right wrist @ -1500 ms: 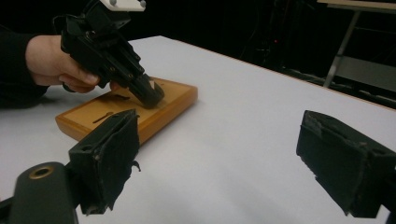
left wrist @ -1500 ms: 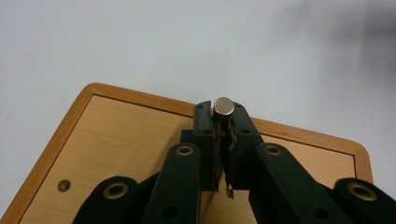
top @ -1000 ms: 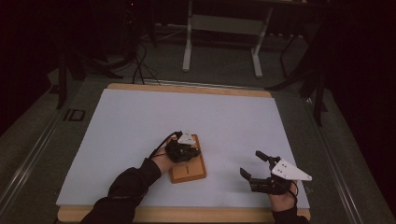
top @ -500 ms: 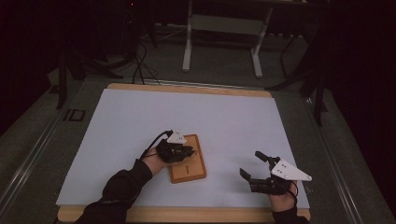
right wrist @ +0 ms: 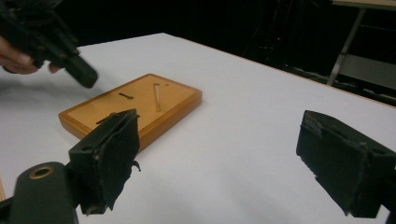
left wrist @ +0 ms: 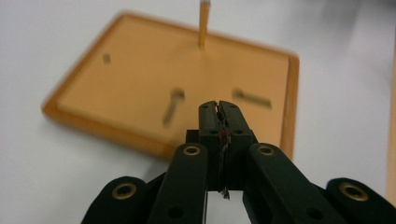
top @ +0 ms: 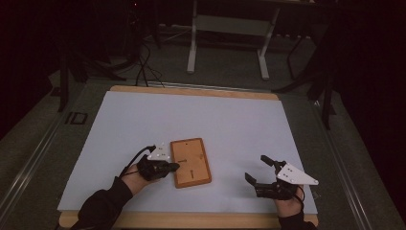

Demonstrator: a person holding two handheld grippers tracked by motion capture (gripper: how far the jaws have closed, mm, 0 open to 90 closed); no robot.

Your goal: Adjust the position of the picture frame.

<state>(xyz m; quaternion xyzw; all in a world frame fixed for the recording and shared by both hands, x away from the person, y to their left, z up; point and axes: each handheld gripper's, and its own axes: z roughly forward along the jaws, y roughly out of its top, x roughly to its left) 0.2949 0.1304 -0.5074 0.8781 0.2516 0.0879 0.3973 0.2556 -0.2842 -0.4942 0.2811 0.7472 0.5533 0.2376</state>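
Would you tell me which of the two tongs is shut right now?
The left tongs, beside the wooden peg board, are shut with nothing between the jaws; the right tongs stand wide open over the white table cover.

Left black hand-held gripper (top: 175,166): jaws pressed together, nothing between them, having just closed; dark-sleeved forearm angled inward. Right black hand-held gripper (top: 259,168): jaws spread wide, empty, pointing left.
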